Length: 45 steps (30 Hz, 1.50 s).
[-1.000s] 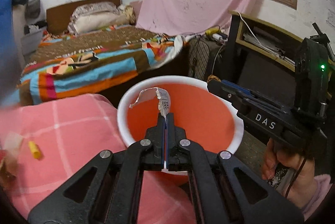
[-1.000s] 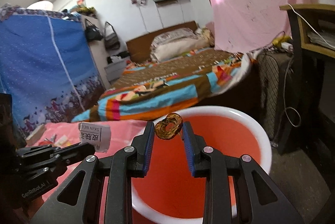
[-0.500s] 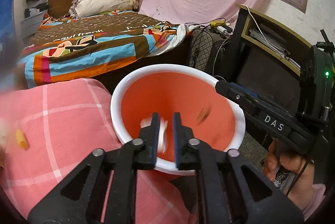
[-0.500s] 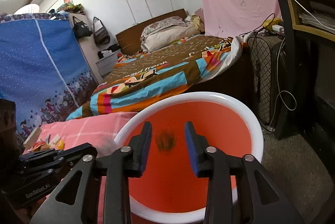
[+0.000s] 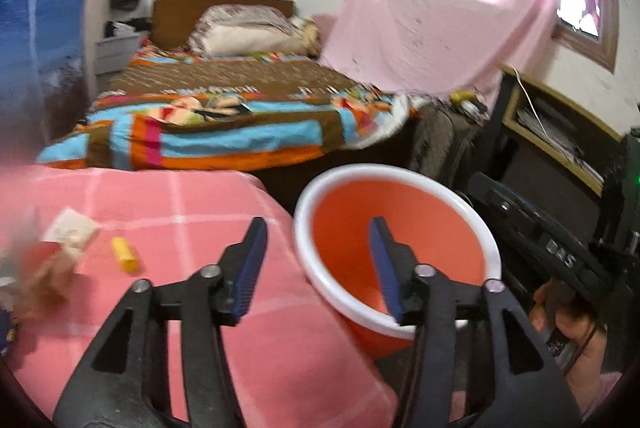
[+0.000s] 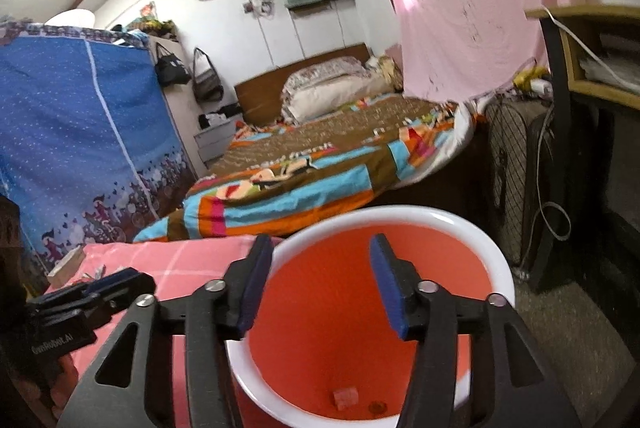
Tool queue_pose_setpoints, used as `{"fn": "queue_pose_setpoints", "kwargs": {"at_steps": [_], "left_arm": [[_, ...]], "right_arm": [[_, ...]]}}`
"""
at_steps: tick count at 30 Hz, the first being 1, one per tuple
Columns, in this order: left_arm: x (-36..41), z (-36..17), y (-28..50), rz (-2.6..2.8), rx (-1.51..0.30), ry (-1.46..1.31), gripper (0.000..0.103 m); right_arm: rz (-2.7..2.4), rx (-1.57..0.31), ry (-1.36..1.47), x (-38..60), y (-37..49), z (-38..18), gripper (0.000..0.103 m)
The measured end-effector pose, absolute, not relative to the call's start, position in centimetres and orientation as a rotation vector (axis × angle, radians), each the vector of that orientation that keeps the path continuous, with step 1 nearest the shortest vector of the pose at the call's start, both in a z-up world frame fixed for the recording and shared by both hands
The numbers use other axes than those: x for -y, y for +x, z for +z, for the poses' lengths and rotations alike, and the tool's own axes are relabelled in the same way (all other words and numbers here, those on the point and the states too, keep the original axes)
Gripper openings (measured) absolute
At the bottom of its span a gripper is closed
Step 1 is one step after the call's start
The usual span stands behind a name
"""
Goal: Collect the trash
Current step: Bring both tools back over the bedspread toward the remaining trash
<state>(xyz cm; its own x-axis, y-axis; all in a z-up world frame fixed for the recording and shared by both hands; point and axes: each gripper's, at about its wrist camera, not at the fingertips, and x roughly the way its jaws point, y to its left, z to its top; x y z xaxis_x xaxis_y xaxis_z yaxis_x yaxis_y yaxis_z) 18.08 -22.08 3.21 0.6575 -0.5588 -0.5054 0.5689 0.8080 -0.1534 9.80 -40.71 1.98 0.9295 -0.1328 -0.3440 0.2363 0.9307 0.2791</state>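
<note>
At the far left of the left wrist view, blurred scraps of trash [image 5: 48, 264] are seen lying on the pink checked cloth [image 5: 224, 204], too smeared to be named, with a white paper packet [image 5: 71, 228] beside them. Just to their right a small yellow tube [image 5: 125, 254] is lying flat on the cloth, its long axis running from upper left to lower right.

Next, the left claw [image 5: 318, 240] is held over the edge of the cloth and the bucket's rim; its jaws have just been opening and now stand apart, with nothing between them.

To the right, the orange bucket [image 5: 492, 252] with its white rim is seen upright just beside the cloth. In the right wrist view, a small pink scrap [image 6: 345, 397] and a small brown piece [image 6: 378, 406] are seen at the bottom of the bucket [image 6: 440, 218].

The right claw [image 6: 318, 252] is held above the bucket's mouth; its jaws too have just been opening, and nothing is gripped. At the far right of the left view, the right claw's black body [image 5: 560, 252] is gripped by a hand [image 5: 568, 320].
</note>
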Motion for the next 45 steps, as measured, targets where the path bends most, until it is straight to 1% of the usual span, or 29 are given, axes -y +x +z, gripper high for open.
{"fn": "queue_pose_setpoints", "kwargs": {"at_steps": [1, 2, 3, 4, 5, 6, 7, 8, 13, 19, 27, 30, 39, 42, 45], "left_arm": [[21.2, 3.6, 17.9, -0.617, -0.542, 0.005, 0.063], [20.6, 3.8, 17.9, -0.603, -0.526, -0.004, 0.069], [19.8, 4.0, 17.8, -0.585, -0.507, -0.018, 0.077], [18.8, 4.3, 17.6, -0.558, -0.482, -0.038, 0.081], [18.1, 4.6, 17.6, -0.536, -0.464, -0.053, 0.089], [17.2, 4.8, 17.5, -0.512, -0.442, -0.072, 0.094], [16.5, 4.9, 17.4, -0.496, -0.427, -0.086, 0.097], [15.4, 5.1, 17.2, -0.473, -0.409, -0.103, 0.103], [11.4, 5.3, 16.2, -0.362, -0.323, -0.128, 0.103], [7.0, 5.2, 15.3, -0.252, -0.269, -0.12, 0.103], [2.7, 4.2, 15.1, -0.166, -0.288, -0.053, 0.103], [1.2, 3.6, 15.3, -0.155, -0.316, -0.04, 0.103], [-0.5, 1.5, 18.0, -0.203, -0.504, -0.007, 0.103], [-0.5, 0.6, 19.1, -0.232, -0.586, 0.01, 0.103], [-0.2, 0.0, 19.8, -0.269, -0.649, 0.036, 0.103]], "right_arm": [[-0.186, -0.309, 0.314, 40.2, 9.8, 2.3, 0.071], [-0.18, -0.29, 0.306, 39.8, 9.7, 2.6, 0.079], [-0.175, -0.272, 0.296, 39.4, 9.7, 2.8, 0.081], [-0.167, -0.252, 0.281, 38.9, 9.7, 3.2, 0.081], [-0.155, -0.234, 0.264, 38.3, 9.7, 3.5, 0.084], [-0.147, -0.221, 0.251, 37.8, 9.7, 3.7, 0.089], [-0.138, -0.201, 0.237, 37.2, 9.7, 3.9, 0.094], [-0.129, -0.179, 0.224, 36.5, 9.7, 4.2, 0.103], [-0.068, -0.122, 0.191, 33.9, 10.1, 5.0, 0.103], [0.0, -0.074, 0.177, 30.8, 10.8, 5.3, 0.103], [0.07, -0.052, 0.109, 26.3, 12.2, 5.5, 0.103], [0.095, -0.069, 0.095, 24.9, 12.9, 5.1, 0.103], [0.128, -0.152, 0.044, 21.9, 15.2, 3.8, 0.103], [0.128, -0.196, 0.023, 21.5, 16.0, 3.4, 0.103], [0.136, -0.292, -0.007, 20.7, 17.6, 2.7, 0.103]]}}
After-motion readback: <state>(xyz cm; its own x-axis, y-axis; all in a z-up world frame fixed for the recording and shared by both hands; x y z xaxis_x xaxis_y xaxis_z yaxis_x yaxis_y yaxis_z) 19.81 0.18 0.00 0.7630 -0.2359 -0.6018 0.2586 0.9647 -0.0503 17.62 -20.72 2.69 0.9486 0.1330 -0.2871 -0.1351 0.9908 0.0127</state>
